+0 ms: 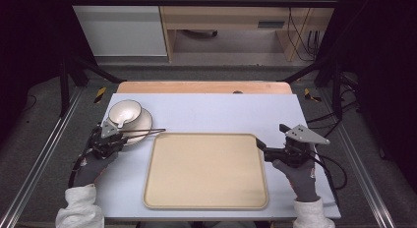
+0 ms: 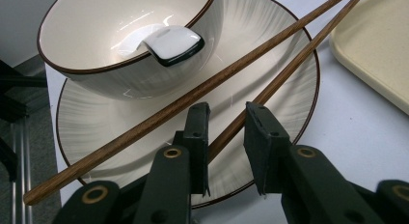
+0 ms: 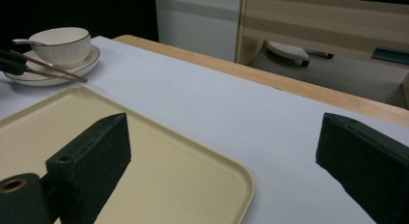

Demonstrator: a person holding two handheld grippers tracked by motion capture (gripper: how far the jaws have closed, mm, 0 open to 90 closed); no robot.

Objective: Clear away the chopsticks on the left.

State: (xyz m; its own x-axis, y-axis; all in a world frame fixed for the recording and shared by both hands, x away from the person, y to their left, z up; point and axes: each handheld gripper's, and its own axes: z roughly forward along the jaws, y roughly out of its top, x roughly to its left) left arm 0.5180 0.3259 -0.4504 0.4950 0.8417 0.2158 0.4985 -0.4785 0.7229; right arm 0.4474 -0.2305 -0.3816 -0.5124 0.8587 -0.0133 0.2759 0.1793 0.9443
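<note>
A cream bowl (image 2: 96, 35) with a white spoon (image 2: 173, 43) in it stands on a ribbed cream plate (image 2: 270, 45) at the table's left. Two brown chopsticks (image 2: 270, 40) lie across the plate, tips toward the tray. My left gripper (image 2: 227, 110) has its jaws on either side of the nearer chopstick, with gaps showing, so it is open. In the high view the left gripper (image 1: 120, 134) sits at the plate's (image 1: 142, 122) near edge. My right gripper (image 3: 224, 122) stands wide open at the far right corner of the beige tray (image 3: 159, 156), holding nothing.
The beige tray (image 1: 206, 171) lies bare in the middle of the light blue table cover (image 1: 221, 112). A wooden table edge (image 1: 201, 86) runs along the back. Beyond it are a floor, black frame posts and a wooden cabinet (image 1: 231, 16).
</note>
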